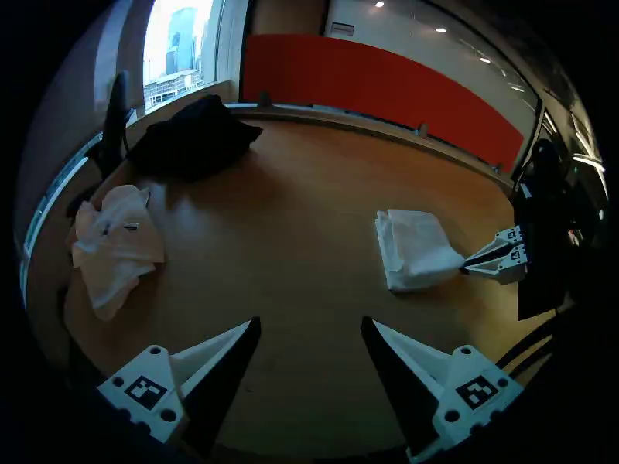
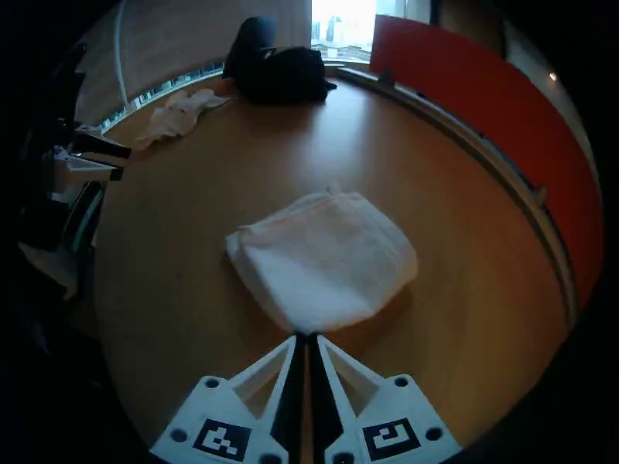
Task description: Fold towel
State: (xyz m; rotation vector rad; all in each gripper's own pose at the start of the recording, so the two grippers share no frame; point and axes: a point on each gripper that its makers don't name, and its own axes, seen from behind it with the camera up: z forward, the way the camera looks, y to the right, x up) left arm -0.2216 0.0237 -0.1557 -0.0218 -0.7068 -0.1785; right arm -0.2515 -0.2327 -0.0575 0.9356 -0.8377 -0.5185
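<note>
A white towel [image 1: 414,247] [image 2: 325,259] lies folded into a thick flat rectangle on the wooden table [image 1: 309,193] [image 2: 480,263]. My right gripper [image 2: 306,339] is shut, and its tips rest against the towel's near edge with no cloth visible between them. In the left gripper view, the right gripper [image 1: 466,267] touches the towel's right corner. My left gripper [image 1: 309,325] is open and holds nothing above bare table, well short of the towel. The right gripper view shows the left gripper [image 2: 122,164] far off at the left edge.
A crumpled white cloth [image 1: 116,243] [image 2: 174,112] lies near the table's window side. A black bag [image 1: 193,139] [image 2: 282,73] sits at the far edge by the window. A red wall panel [image 1: 387,85] runs behind the table. Dark chairs [image 1: 542,232] stand at the sides.
</note>
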